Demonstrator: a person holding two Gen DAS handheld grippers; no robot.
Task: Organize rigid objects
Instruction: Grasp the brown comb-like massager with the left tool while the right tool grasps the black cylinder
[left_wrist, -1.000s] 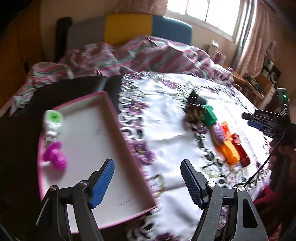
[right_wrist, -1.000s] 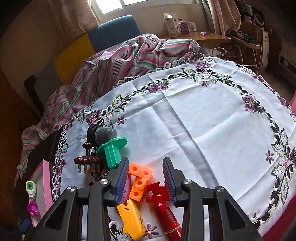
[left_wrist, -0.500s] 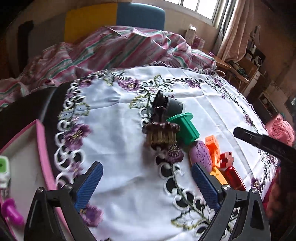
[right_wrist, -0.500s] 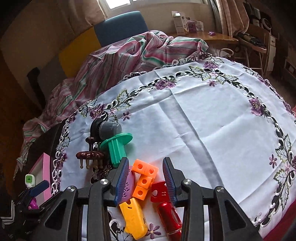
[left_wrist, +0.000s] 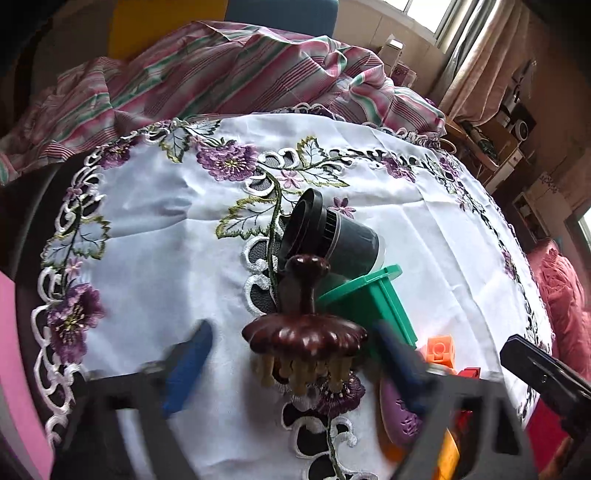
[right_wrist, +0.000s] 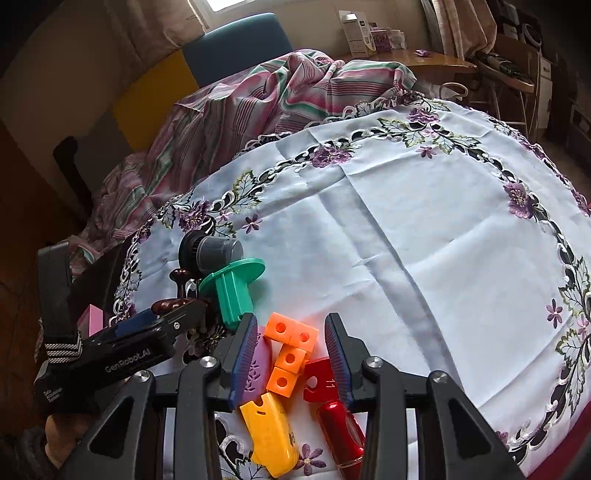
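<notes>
In the left wrist view our left gripper (left_wrist: 291, 363) is smeared by blur, so we can barely make out its blue fingers (left_wrist: 186, 363). Its jaws have just been closing, and the brown wooden scalp massager (left_wrist: 304, 325) stands between them, yet a gap shows on either side, so the gripper is released and grips nothing. The massager's prongs are partly lost against a purple flower of the white embroidered cloth (left_wrist: 159, 229) covering the desk. Behind it a dark grey cup (left_wrist: 332, 236) lies on its side and a green plastic spool (left_wrist: 373, 299) leans against it. The purple oval piece (left_wrist: 397, 417), the orange blocks (left_wrist: 437, 347) and the pink tray (left_wrist: 14, 354) at the left edge are cut off or hidden by the gripper frame here.

The right wrist view shows those pieces clearly: the orange blocks (right_wrist: 291, 350) lie between the fingers of our right gripper (right_wrist: 291, 356), which hangs over them half spread without pressing on them. A purple oval piece (right_wrist: 255, 369), a yellow piece (right_wrist: 269, 432), a red flat piece (right_wrist: 319, 380) and a red cylinder (right_wrist: 341, 432) lie close by, the last partly behind the gripper. There the massager (right_wrist: 173, 304) is mostly hidden behind the left gripper (right_wrist: 155, 325).
</notes>
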